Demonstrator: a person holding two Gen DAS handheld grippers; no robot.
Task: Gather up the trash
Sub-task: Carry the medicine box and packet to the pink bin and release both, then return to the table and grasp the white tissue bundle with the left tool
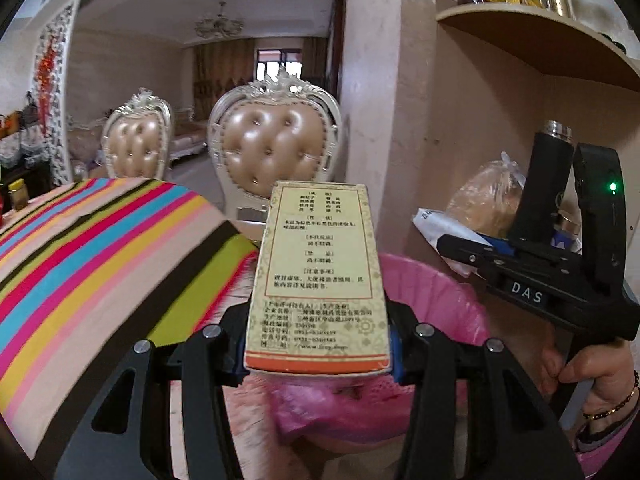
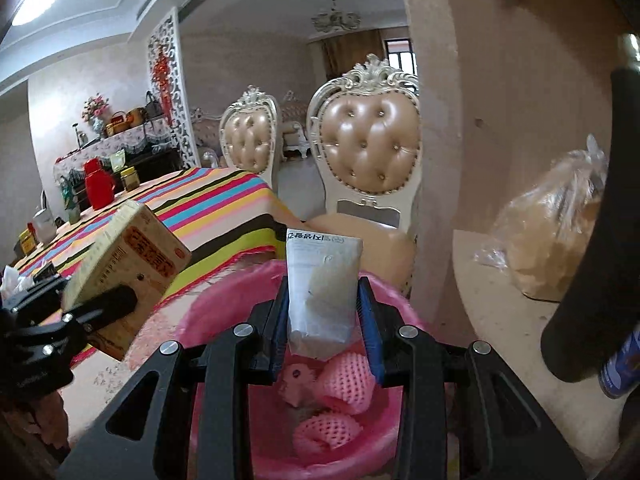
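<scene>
- Two pieces in hand: our left gripper (image 1: 318, 354) clamps a stiff, light cardboard box (image 1: 316, 276) by its end.
- Our right gripper (image 2: 326, 320) pinches a soft, crushable pouch (image 2: 322, 288) mid-body.
- Both hang over the pink-lined bin (image 2: 224, 296).

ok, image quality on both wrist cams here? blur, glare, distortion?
Left wrist: strong fisheye bend, the striped tablecloth smeared, print on the box still readable. Right wrist: same bend, ceiling light blown out top left, the pouch sharp, the dark cylinder at the right edge blurred.
</scene>
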